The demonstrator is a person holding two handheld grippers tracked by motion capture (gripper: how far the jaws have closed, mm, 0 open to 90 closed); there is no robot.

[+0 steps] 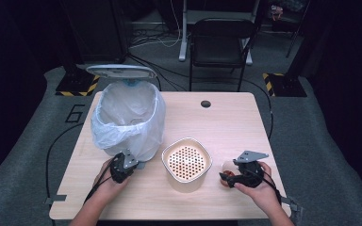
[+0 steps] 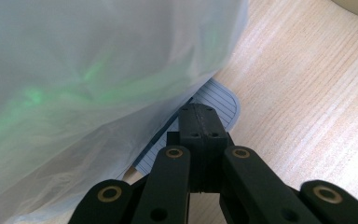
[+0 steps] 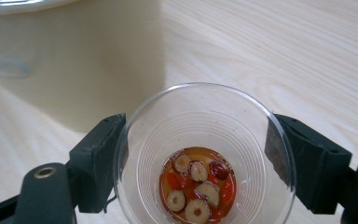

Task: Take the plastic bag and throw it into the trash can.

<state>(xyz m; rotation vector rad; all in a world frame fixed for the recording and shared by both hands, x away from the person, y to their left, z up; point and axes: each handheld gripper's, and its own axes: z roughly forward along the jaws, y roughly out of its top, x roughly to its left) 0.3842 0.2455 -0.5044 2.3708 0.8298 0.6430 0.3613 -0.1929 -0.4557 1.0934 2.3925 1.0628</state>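
Note:
My right gripper (image 1: 228,177) is shut on a clear plastic cup (image 1: 226,167) at the table's front right. In the right gripper view the cup (image 3: 200,130) sits between the two black pads (image 3: 100,154) of the gripper (image 3: 196,161) and holds a little red liquid with sliced dried fruit (image 3: 198,186). My left gripper (image 1: 132,163) is shut, its tips (image 2: 200,116) resting on the grey ribbed pedal (image 2: 221,100) at the foot of a bin lined with a white plastic bag (image 1: 127,117). The bin's lid (image 1: 121,71) stands raised behind it.
A beige container with a perforated strainer insert (image 1: 187,162) stands between the two grippers, just left of the cup; its wall (image 3: 74,56) shows beyond the cup. The bag (image 2: 84,70) bulges over the pedal. A cable hole (image 1: 205,103) is at the table's back. A black chair (image 1: 221,42) stands beyond the table.

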